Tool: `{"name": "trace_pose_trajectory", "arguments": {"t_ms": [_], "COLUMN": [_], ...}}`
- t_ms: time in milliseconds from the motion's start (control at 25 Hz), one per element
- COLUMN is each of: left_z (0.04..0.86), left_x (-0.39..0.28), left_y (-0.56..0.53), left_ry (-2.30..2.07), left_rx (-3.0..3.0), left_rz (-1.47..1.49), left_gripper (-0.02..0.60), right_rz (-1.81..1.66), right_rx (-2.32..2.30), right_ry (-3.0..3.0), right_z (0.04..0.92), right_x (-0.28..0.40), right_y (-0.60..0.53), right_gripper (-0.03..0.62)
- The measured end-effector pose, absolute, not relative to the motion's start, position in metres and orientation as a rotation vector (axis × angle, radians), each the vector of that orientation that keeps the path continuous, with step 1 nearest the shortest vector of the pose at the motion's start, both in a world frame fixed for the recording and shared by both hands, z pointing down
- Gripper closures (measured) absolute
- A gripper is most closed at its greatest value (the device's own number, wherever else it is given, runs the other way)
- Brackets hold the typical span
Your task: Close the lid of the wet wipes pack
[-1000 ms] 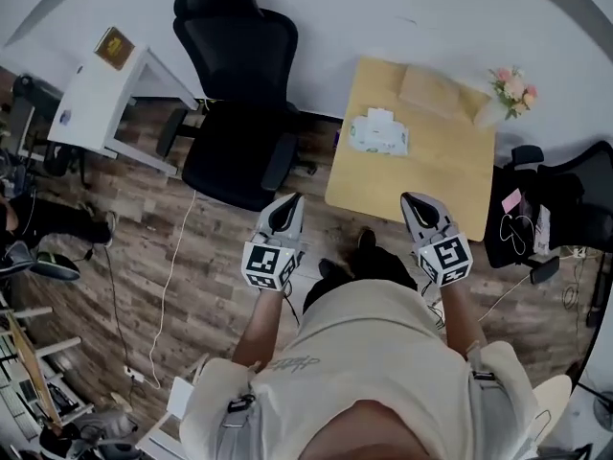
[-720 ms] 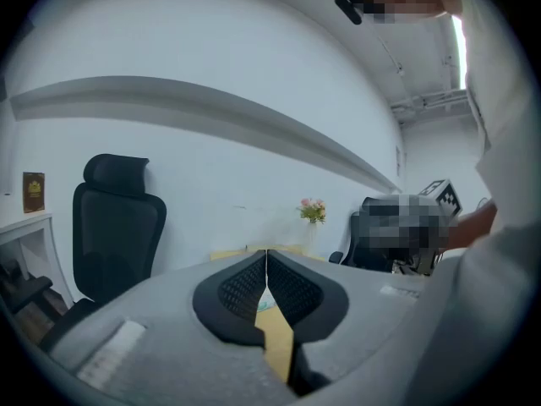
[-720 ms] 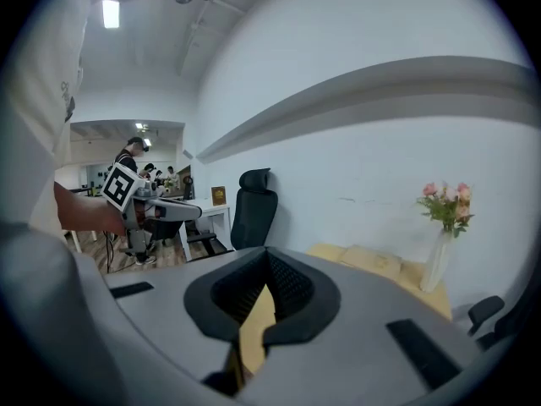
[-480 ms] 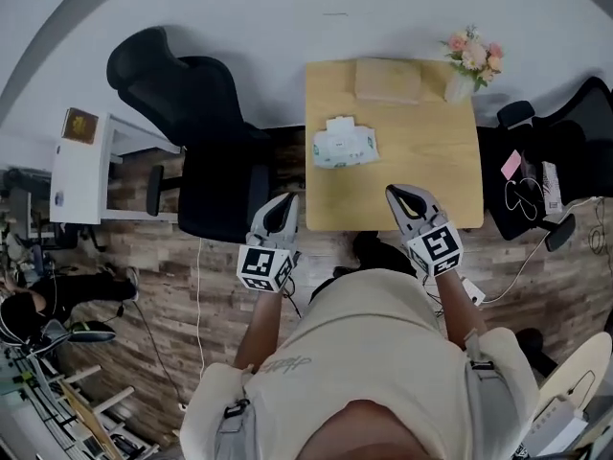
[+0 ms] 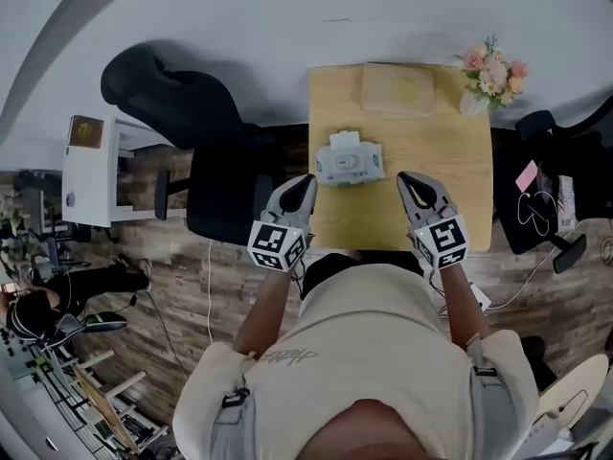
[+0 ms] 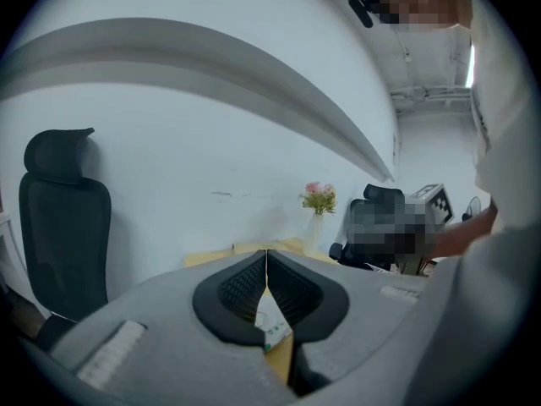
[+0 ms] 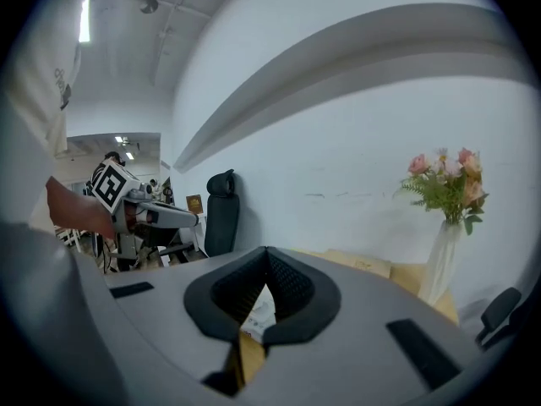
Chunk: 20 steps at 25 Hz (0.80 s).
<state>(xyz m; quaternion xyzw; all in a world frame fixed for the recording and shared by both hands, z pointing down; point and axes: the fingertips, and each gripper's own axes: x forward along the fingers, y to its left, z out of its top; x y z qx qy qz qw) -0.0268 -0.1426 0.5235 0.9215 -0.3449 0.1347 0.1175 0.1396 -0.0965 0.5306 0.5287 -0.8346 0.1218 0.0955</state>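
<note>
Item: wet wipes pack (image 5: pixel 350 161), toward left edge of tabletop (image 5: pixel 445 161), lid seemingly up at far side. Left tool (image 5: pixel 303 184), right tool (image 5: pixel 409 180): both pressed together, empty, flanking pack w/o contact. Risk (judged): light pack skids when lid is pushed, unless braced.

The head view looked steeply down onto the light wooden worktop (image 5: pixel 431 161). Cameras on the left gripper (image 5: pixel 303 186) and right gripper (image 5: pixel 412 182) faced forward, low across it, both catching the white vase of pink flowers (image 6: pixel 318 200).

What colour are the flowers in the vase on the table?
Pink and peach flowers with green leaves, best seen in the right gripper view.
</note>
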Motion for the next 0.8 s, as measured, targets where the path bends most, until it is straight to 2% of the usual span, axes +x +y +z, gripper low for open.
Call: {"name": "trace_pose_trajectory", "arguments": {"t_ms": [800], "left_z": [0.570], "left_x": [-0.020], "left_y": [-0.202], "left_ry": [-0.772], "left_rx": [2.717], "left_rz": [0.485], "left_gripper": [0.563], "right_rz": [0.415], "right_rx": [1.471], "right_ry": [-2.417], "right_z": [0.551], "right_x": [0.089], "right_y": [-0.182], "right_gripper": [0.591]}}
